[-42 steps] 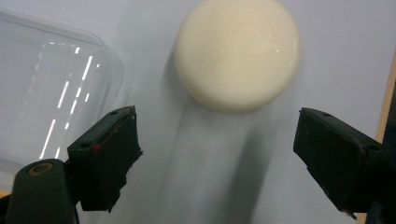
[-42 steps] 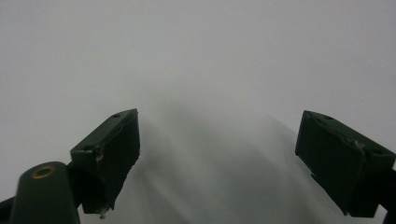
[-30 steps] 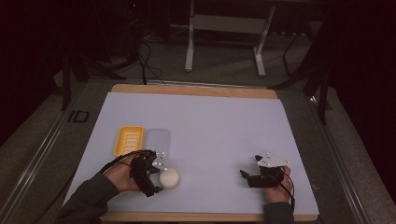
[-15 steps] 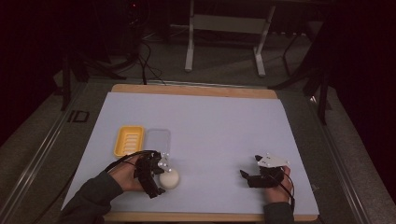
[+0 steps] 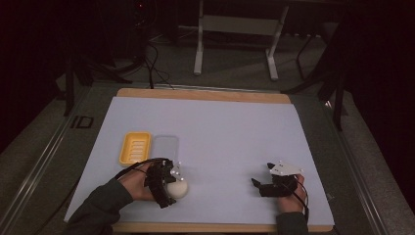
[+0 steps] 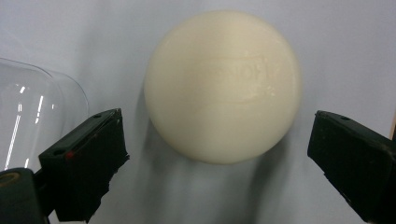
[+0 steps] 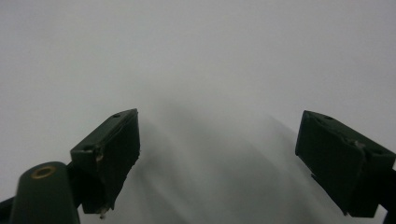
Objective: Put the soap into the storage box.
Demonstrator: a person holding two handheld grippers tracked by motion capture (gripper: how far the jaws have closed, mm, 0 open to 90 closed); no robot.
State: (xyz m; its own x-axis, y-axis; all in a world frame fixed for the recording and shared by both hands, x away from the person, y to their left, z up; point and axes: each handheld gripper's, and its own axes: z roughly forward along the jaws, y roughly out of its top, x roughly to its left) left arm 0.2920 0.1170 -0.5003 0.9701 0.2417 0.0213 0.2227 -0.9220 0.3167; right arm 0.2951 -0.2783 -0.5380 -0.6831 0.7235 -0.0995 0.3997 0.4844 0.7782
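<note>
The left gripper (image 6: 219,154) has just been opening its jaws; they stand released on either side of the round cream soap bar (image 6: 223,86) without touching it. The soap lies on the tabletop (image 5: 235,132), beside a clear lid (image 6: 32,112). The right gripper (image 7: 217,158) rests released, well apart.

Cream-white soap bar (image 6: 222,86), round and smooth, faint embossed lettering on the upper face. Lying flat on the pale table sheet (image 5: 230,142), untouched on both sides. Sits near-front of the yellow soap dish (image 5: 135,148), just off the near corner of the clear lid (image 5: 165,147).
</note>
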